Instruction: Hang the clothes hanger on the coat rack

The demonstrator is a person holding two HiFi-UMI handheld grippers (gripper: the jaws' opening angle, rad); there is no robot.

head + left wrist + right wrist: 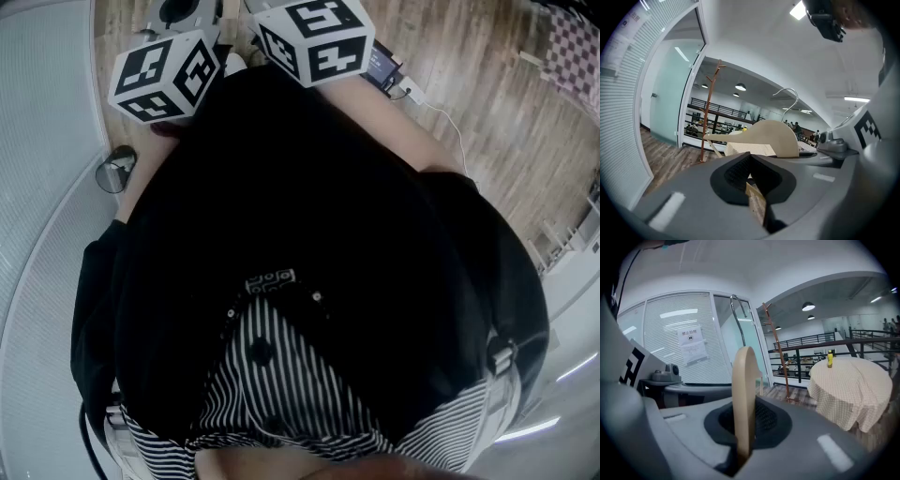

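Both grippers hold a pale wooden clothes hanger (765, 137) with a metal hook (788, 96). In the left gripper view, my left gripper (752, 183) is shut on one end of the hanger, a strip of wood showing between its jaws. In the right gripper view, my right gripper (743, 430) is shut on the hanger (743, 394), seen edge-on and upright, its hook (738, 310) above. The thin brown coat rack (708, 117) stands some way ahead on the wooden floor, also in the right gripper view as the coat rack (778, 352). The head view shows only the two marker cubes (167, 75) (314, 37).
A round table with a checked cloth (853, 385) and a yellow bottle (830, 358) stands to the right of the rack. Glass walls with blinds (689, 343) and a glass door (670, 93) lie to the left. A black railing (820, 350) runs behind.
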